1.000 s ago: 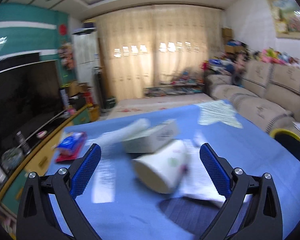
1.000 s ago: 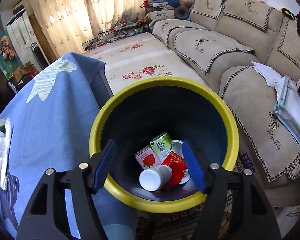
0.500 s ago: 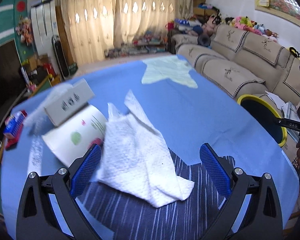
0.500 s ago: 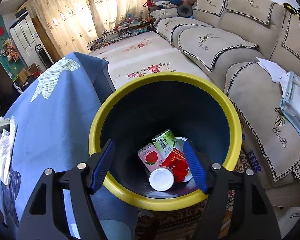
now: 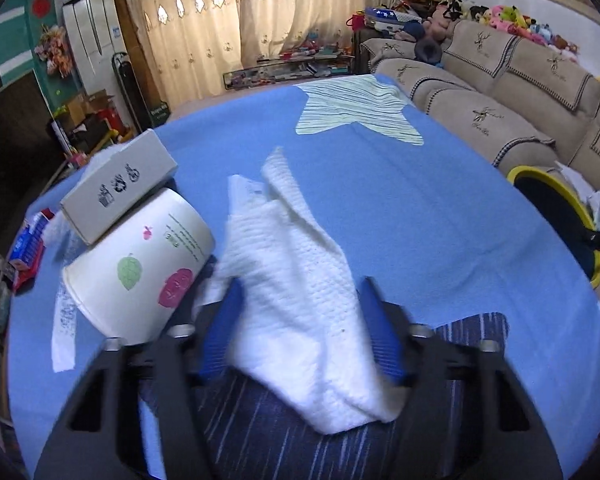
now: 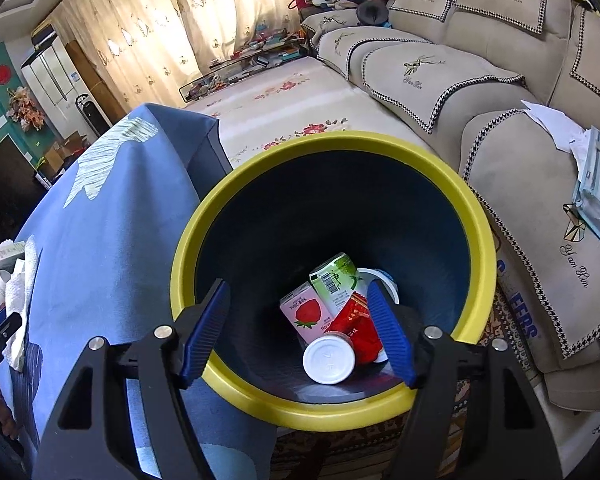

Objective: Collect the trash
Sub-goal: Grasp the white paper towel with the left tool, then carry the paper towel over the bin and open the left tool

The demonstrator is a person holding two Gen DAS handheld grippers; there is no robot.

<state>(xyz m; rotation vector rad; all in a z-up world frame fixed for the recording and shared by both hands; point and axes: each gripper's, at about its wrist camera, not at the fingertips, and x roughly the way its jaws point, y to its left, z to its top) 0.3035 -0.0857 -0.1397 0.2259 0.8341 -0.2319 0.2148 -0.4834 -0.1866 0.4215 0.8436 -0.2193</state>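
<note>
My left gripper (image 5: 300,328) is low over the blue tablecloth (image 5: 420,220), its blue fingers on either side of a crumpled white paper towel (image 5: 300,300); the fingers are blurred and closer together than before, still apart. A white paper cup (image 5: 140,272) lies on its side to the left, a white box (image 5: 120,184) on top of it. My right gripper (image 6: 300,332) is open and empty over the yellow-rimmed bin (image 6: 476,208), which holds a strawberry carton (image 6: 304,312), a green carton (image 6: 336,280), a red wrapper (image 6: 356,328) and a white bottle (image 6: 328,360).
The bin (image 5: 556,196) stands off the table's right edge, beside a beige sofa (image 5: 500,92). A red and blue pack (image 5: 28,244) and a paper strip (image 5: 64,328) lie at the table's left. A TV stand is at far left.
My left gripper swung right from the cup to the paper towel, dropped onto it, and its fingers narrowed around it. My right gripper stayed open over the bin, shifting slightly.
</note>
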